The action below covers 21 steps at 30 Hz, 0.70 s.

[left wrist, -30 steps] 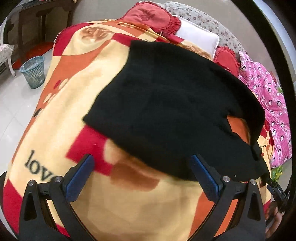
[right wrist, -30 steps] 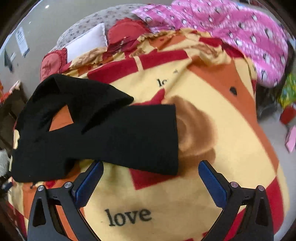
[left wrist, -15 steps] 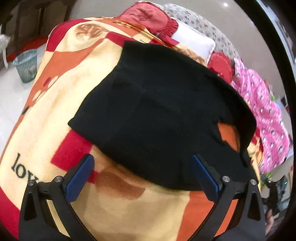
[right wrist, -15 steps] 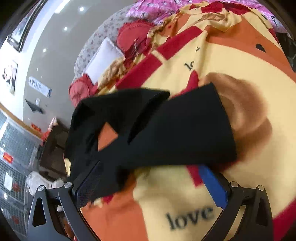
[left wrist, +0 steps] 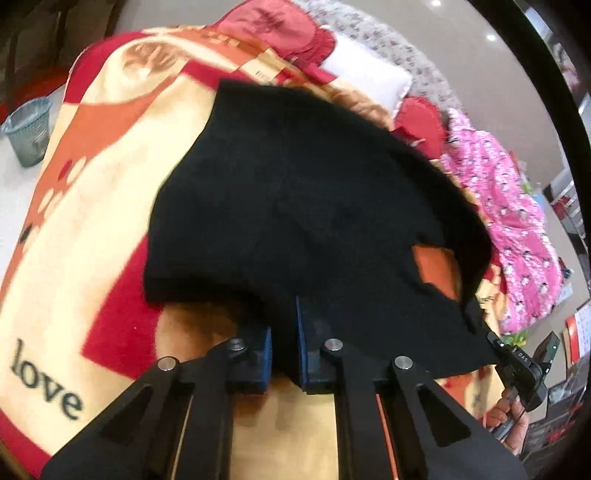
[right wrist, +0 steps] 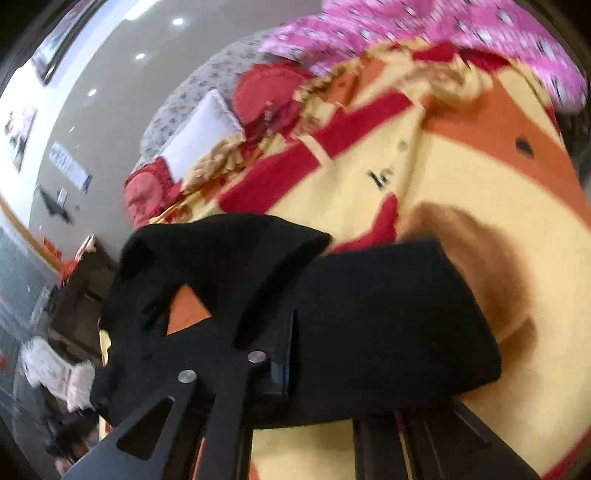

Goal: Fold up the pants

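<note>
Black pants (left wrist: 314,206) lie spread on a yellow, red and orange blanket (left wrist: 92,221) printed with "love". My left gripper (left wrist: 283,350) is at their near edge, its jaws closing, and the cloth is pinched between the blue pads. In the right wrist view the pants (right wrist: 388,314) drape over my right gripper (right wrist: 299,369). Its jaws are closing too, with the hem caught between them and hiding one finger. A triangle of orange blanket shows through a gap in the cloth. The right gripper (left wrist: 524,365), held by a hand, also appears at the pants' far right corner.
Red pillows (left wrist: 273,29), a white pillow (left wrist: 365,77) and pink printed bedding (left wrist: 509,206) crowd the head and right side of the bed. A grey mesh bin (left wrist: 27,133) stands on the floor to the left. Dark furniture (right wrist: 81,295) sits beyond the bed's left edge.
Both grippers went from wide open to shut on the near edge of the pants. The right wrist view rolled and tipped as it closed in.
</note>
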### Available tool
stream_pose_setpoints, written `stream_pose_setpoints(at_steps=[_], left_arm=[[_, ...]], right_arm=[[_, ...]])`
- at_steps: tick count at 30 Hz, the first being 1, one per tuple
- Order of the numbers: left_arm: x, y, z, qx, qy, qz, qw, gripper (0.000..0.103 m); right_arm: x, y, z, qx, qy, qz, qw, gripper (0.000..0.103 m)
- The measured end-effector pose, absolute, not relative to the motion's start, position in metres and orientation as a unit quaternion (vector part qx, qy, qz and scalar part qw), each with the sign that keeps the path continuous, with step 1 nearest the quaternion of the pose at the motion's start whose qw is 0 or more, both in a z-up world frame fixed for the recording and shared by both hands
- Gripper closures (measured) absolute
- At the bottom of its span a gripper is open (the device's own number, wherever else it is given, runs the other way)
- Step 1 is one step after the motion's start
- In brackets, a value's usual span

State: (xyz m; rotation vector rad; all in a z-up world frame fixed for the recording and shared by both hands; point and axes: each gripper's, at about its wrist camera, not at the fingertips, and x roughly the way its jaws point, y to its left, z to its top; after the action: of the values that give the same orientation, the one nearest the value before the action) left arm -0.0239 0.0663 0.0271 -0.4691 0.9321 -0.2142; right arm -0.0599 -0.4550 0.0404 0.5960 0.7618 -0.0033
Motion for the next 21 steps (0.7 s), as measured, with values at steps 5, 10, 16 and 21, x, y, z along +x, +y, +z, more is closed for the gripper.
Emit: stream_pose_setpoints(at_steps=[5,10,16,21], left_arm=[[-0.052,0.074,0.065,-0.186,0.425,-0.125,0.877,0.095],[-0.071,0.084,0.036,-0.143,0.464,-0.1,0.868,0.093],[-0.082,0.091,0.023,-0.117,0.471,-0.068,0.871,0.07],[-0.097,0.096,0.061,-0.09,0.426,-0.037,0.899,0.069]], right_arm=[[-0.093,-0.44,0.078,0.23,0.356,0.026,0.906,0.097],[-0.121,-0.442,0.057,0.194,0.4,-0.003,0.896,0.075],[-0.146,-0.48,0.045,0.147,0.426,-0.142,0.881,0.072],[-0.157,-0.479,0.081,0.16,0.381,-0.114,0.903,0.056]])
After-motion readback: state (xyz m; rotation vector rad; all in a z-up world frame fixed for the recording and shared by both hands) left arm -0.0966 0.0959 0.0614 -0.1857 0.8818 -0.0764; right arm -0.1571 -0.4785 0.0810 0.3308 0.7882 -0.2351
